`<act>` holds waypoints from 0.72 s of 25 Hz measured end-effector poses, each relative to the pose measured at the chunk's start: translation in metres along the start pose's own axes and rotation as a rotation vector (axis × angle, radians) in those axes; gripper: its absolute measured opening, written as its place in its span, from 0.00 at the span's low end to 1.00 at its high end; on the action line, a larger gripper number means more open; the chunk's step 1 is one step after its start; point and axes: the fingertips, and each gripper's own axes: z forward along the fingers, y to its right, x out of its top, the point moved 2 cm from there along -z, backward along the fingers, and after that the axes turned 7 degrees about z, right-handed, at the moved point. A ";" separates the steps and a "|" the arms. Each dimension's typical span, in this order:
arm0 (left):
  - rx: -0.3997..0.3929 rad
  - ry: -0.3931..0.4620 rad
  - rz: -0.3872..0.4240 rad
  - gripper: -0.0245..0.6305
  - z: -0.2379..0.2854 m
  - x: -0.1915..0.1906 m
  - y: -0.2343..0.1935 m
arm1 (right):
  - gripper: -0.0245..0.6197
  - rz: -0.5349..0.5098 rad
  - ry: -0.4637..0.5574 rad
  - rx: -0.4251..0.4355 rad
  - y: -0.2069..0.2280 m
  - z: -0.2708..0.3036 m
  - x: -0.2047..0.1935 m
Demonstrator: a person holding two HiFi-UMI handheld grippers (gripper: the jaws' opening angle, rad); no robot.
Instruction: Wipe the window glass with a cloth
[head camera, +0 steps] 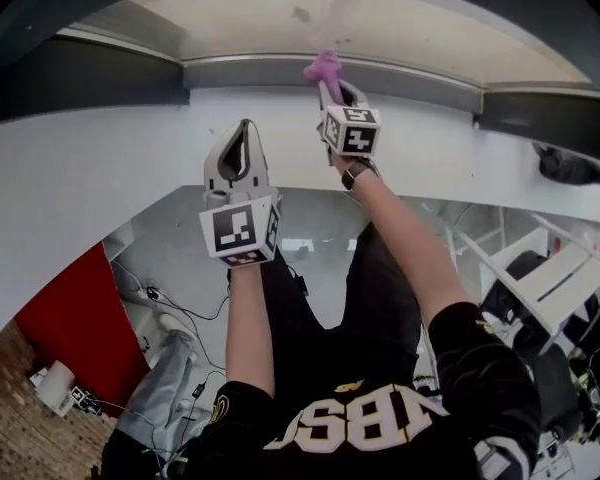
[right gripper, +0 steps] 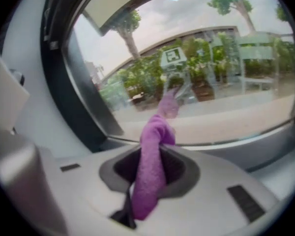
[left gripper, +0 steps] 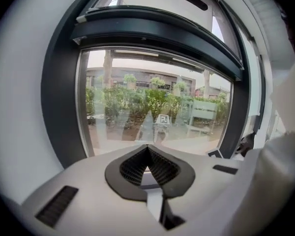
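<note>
Head view: your right gripper held a purple cloth at the window glass. Left gripper view: your left gripper was clenched on nothing. Right gripper view: jaws pinched it mid-length; it looked soft, light.

The left arm and right arm reach up mid-frame, the left gripper at centre left with jaws pressed together on nothing, the right gripper higher, near top centre, clamped on a purple cloth

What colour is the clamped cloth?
The cloth is purple, clearest in the right gripper view.
</note>
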 end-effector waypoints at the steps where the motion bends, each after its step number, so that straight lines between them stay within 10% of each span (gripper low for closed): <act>1: 0.022 -0.015 0.010 0.06 -0.005 -0.004 -0.020 | 0.17 -0.040 -0.020 0.073 -0.043 0.022 -0.007; 9: 0.134 -0.039 0.033 0.05 -0.040 -0.029 -0.148 | 0.17 -0.195 -0.126 0.359 -0.251 0.175 -0.034; 15: 0.134 -0.060 0.048 0.06 -0.053 -0.039 -0.168 | 0.17 -0.235 -0.193 0.382 -0.265 0.195 -0.055; 18: 0.060 -0.041 0.007 0.05 -0.024 -0.039 -0.123 | 0.17 -0.151 -0.152 0.246 -0.161 0.155 -0.032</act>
